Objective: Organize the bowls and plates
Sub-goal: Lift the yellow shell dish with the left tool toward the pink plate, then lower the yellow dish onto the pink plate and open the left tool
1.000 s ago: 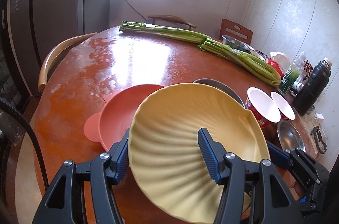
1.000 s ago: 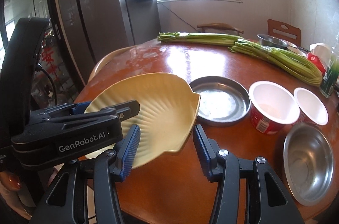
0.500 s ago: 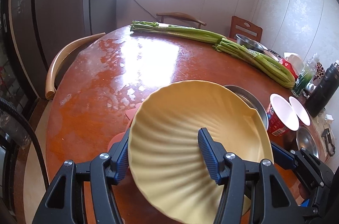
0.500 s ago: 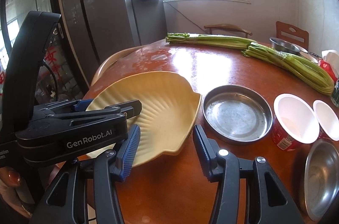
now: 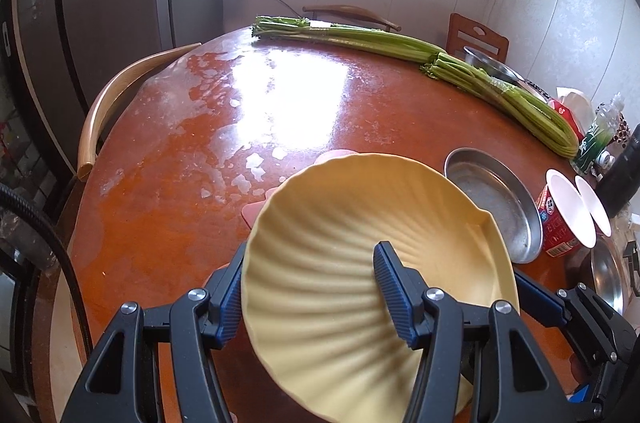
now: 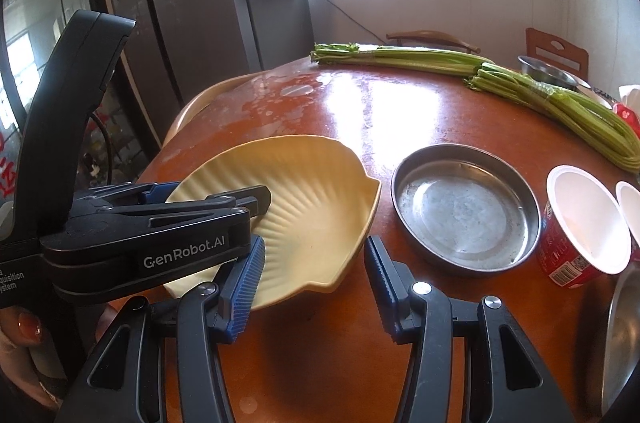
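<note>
Yellow shell-shaped plate [image 5: 360, 263] was clamped at its near rim by the left claw [image 5: 308, 287], tilted, above the pink plate [image 5: 256, 213] on the desk [image 5: 200, 151]. Right claw [image 6: 314, 283] stood spread, holding nothing, just beside the yellow plate's edge. Steel pan [image 6: 466, 207] to the right held nothing visible; red cup [image 6: 580, 227] beyond it, white inside, contents unclear. Versus a second earlier: far less pink plate showed; the yellow plate now covered most of it.
</note>
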A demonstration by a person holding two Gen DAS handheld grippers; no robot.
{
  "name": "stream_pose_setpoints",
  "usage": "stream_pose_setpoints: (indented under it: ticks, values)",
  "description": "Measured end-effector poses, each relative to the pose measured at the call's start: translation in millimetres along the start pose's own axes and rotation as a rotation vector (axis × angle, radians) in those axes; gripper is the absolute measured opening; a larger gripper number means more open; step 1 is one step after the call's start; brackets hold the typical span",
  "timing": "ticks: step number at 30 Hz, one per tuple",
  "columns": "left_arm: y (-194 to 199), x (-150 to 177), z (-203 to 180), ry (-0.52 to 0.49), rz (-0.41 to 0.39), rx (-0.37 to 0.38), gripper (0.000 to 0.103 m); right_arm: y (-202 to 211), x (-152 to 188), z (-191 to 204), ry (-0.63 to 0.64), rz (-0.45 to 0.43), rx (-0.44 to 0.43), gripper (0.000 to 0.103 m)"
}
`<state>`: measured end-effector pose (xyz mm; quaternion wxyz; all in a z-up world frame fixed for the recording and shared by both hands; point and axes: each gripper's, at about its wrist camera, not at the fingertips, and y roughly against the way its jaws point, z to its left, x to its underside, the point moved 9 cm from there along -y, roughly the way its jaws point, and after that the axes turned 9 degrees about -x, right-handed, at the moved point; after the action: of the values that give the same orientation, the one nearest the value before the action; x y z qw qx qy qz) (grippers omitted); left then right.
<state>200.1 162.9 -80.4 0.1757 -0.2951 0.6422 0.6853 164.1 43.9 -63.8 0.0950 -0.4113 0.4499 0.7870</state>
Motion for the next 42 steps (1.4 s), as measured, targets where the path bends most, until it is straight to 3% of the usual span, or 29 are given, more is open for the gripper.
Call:
stream_pose_setpoints:
  ticks: [23, 42]
  values:
    - [3, -3, 8, 0.006, -0.013, -0.001, 0.06, -7, 3, 6, 0.05, 0.005, 0.03, 0.054]
    - [0, -3, 17, -0.028, -0.04, -0.116, 0.061, -9, 7, 2, 0.035, 0.02, 0.003, 0.054]
